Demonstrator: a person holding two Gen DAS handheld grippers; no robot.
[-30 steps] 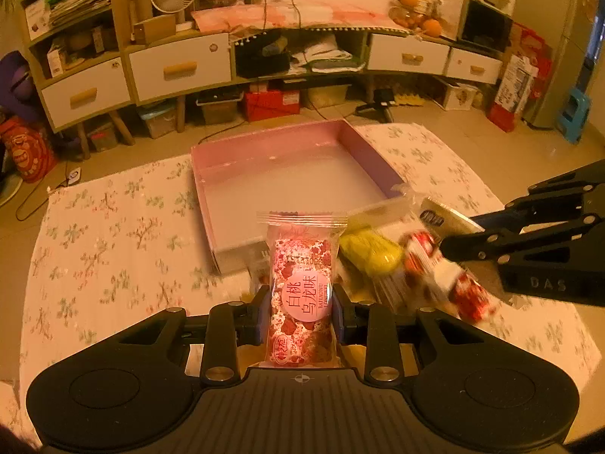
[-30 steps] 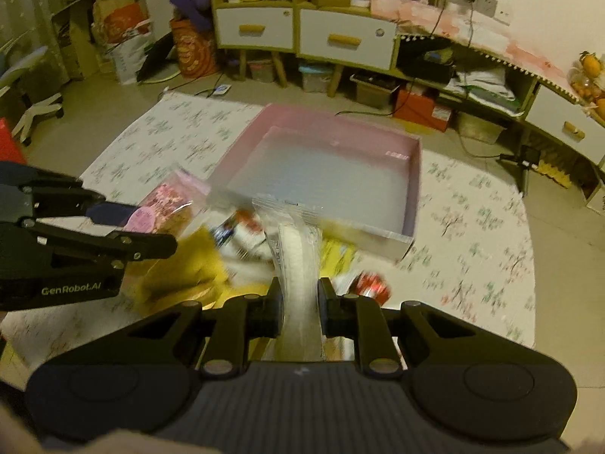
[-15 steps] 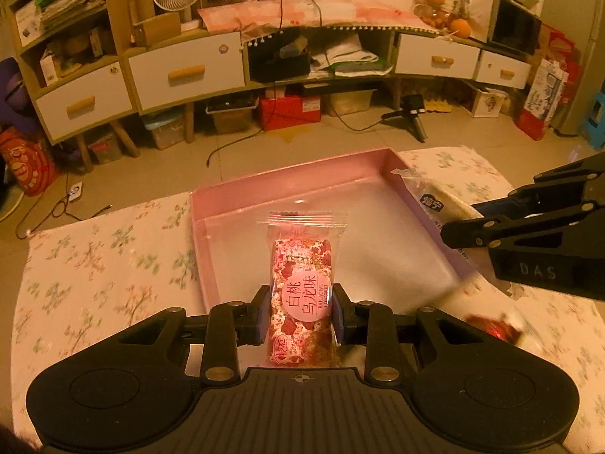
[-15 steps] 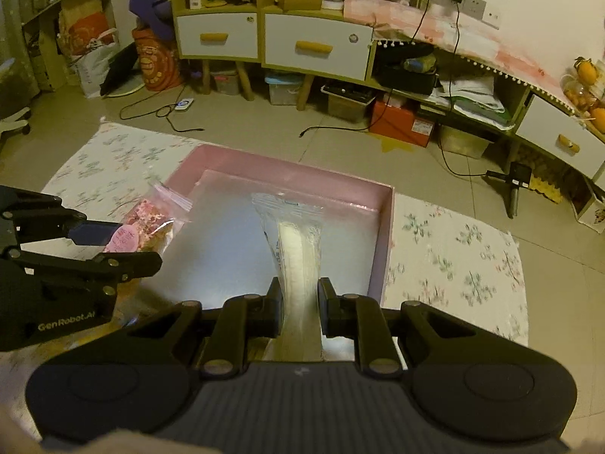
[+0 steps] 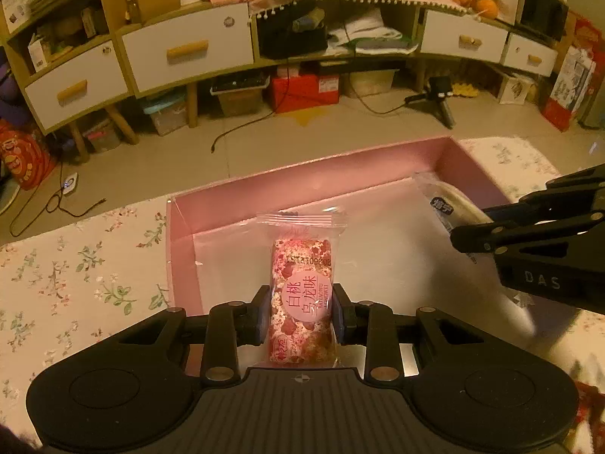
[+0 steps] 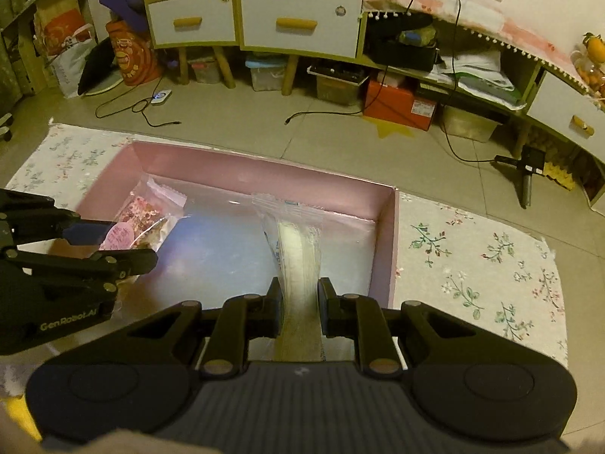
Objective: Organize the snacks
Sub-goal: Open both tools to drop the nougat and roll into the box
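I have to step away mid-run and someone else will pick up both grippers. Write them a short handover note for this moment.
Left gripper: shut on the pink snack packet, held over the left part of the pink box.
Right gripper: shut on the pale snack packet, held over the right part of the same box.
Box: sits on the floral cloth; nothing lies loose on the part of its floor that shows.
Done: both packets picked up and brought over the box.
Left: lower and release each packet in the box. A red wrapper shows at the left view's lower right edge; check there for more snacks.
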